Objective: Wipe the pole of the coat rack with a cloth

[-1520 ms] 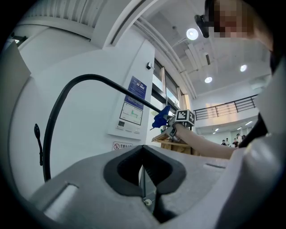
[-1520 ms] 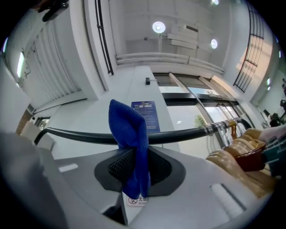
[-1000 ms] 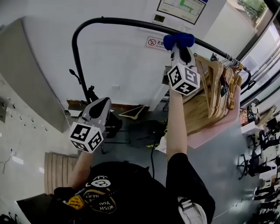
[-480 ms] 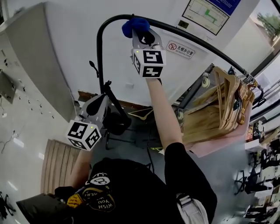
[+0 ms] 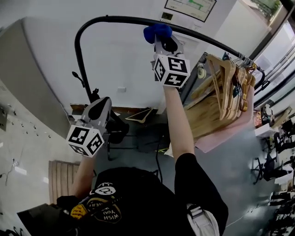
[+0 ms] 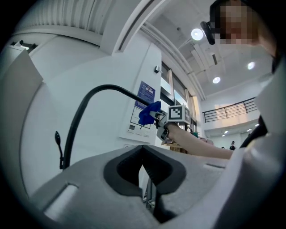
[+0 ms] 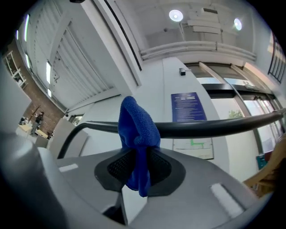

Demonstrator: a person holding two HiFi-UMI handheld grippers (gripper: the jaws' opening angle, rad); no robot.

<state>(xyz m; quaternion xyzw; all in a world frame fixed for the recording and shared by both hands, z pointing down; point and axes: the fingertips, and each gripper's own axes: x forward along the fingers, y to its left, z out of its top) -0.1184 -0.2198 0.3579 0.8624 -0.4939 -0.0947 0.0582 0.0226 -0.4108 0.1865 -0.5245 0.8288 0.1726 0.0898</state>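
The coat rack's black pole point(image 5: 115, 20) curves up from the floor at the left and runs right along the top. My right gripper point(image 5: 160, 38) is raised to it, shut on a blue cloth point(image 5: 156, 32) that is pressed against the pole. In the right gripper view the blue cloth point(image 7: 136, 134) drapes over the pole point(image 7: 214, 127) and hangs down between the jaws. My left gripper point(image 5: 102, 107) hangs low beside the pole's upright part, shut and holding nothing. From the left gripper view, the blue cloth point(image 6: 149, 112) and the pole point(image 6: 89, 105) show far off.
Several wooden hangers point(image 5: 230, 87) hang bunched on the rail at the right. A white wall with a framed notice point(image 5: 190, 7) stands behind the rack. A black stand base point(image 5: 120, 130) and a slatted wooden panel point(image 5: 59, 177) lie on the floor below.
My right gripper slid the cloth left along the pole, then back a little to the right. The head view swung with it. The left gripper stayed low.
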